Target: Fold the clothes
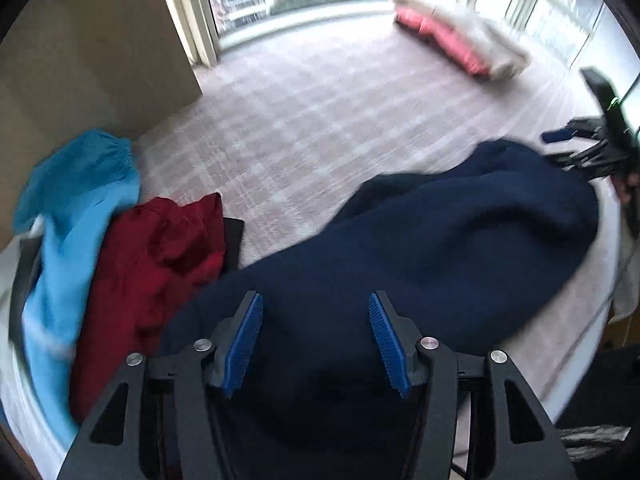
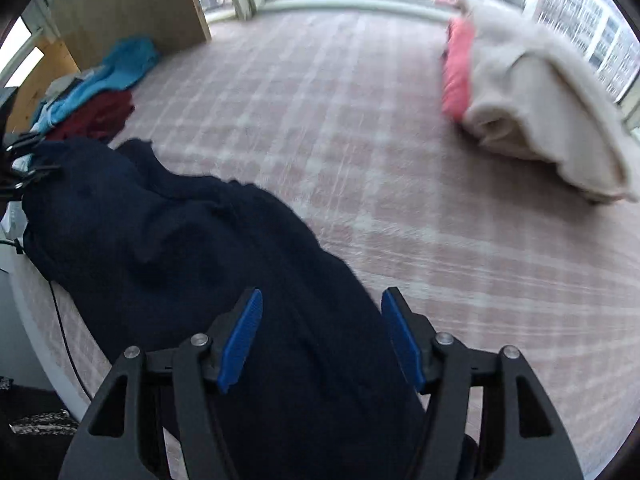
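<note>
Navy garment (image 1: pixel 420 248) is lying bunched on the plaid bed (image 1: pixel 320 112), spreading beneath and ahead of both claws. Left claw (image 1: pixel 316 340) and right claw (image 2: pixel 322 338) are hanging released above it, gripping nothing. Red garment (image 1: pixel 156 256) and blue garment (image 1: pixel 76 208) are sitting left of the left claw.

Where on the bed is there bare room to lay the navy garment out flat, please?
The widest free patch is the checked bedcover between the navy garment, the pink and cream bedding and the window. It is crowded at the wooden panel, where the light blue garment and red garment are heaped.
</note>
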A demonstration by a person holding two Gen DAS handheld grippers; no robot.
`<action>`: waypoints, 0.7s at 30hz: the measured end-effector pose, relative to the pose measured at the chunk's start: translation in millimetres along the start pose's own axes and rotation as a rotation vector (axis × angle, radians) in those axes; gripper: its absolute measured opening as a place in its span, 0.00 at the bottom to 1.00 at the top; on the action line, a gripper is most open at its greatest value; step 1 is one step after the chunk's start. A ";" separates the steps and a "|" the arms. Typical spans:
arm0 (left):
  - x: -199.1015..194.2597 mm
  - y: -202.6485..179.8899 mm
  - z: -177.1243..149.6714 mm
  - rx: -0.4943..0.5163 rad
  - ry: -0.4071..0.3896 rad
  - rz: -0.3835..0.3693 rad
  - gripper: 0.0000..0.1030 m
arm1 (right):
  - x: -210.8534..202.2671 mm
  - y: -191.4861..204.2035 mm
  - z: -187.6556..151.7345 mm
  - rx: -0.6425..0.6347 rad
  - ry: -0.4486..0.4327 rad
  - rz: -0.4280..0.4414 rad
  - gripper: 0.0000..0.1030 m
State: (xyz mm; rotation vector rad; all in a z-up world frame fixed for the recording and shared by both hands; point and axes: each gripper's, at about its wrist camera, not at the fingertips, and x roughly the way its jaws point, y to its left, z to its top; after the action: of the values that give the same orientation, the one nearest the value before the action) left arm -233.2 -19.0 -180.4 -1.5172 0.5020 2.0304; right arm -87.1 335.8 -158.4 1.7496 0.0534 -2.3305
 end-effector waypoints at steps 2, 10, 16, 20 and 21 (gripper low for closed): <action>13.3 3.1 -2.6 -0.005 0.054 -0.045 0.02 | 5.7 4.4 0.0 -0.021 0.011 0.019 0.59; -60.3 -22.6 -50.7 -0.005 -0.052 -0.062 0.00 | -19.2 18.8 -8.3 -0.040 -0.011 0.043 0.06; -86.6 -43.7 -124.7 -0.095 -0.005 -0.150 0.01 | -35.1 30.3 -53.3 -0.072 0.050 0.028 0.06; -77.9 -45.3 -161.9 -0.191 0.079 -0.150 0.01 | -34.3 34.1 -82.7 -0.124 0.154 -0.022 0.21; -85.1 -44.6 -162.6 -0.196 0.064 -0.131 0.01 | -41.4 34.0 -85.1 -0.136 0.125 -0.035 0.25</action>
State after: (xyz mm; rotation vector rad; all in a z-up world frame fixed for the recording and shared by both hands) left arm -65.3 -98.1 -145.4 -1.6878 0.2257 1.9821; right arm 10.9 323.2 -139.9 1.8380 0.2593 -2.1818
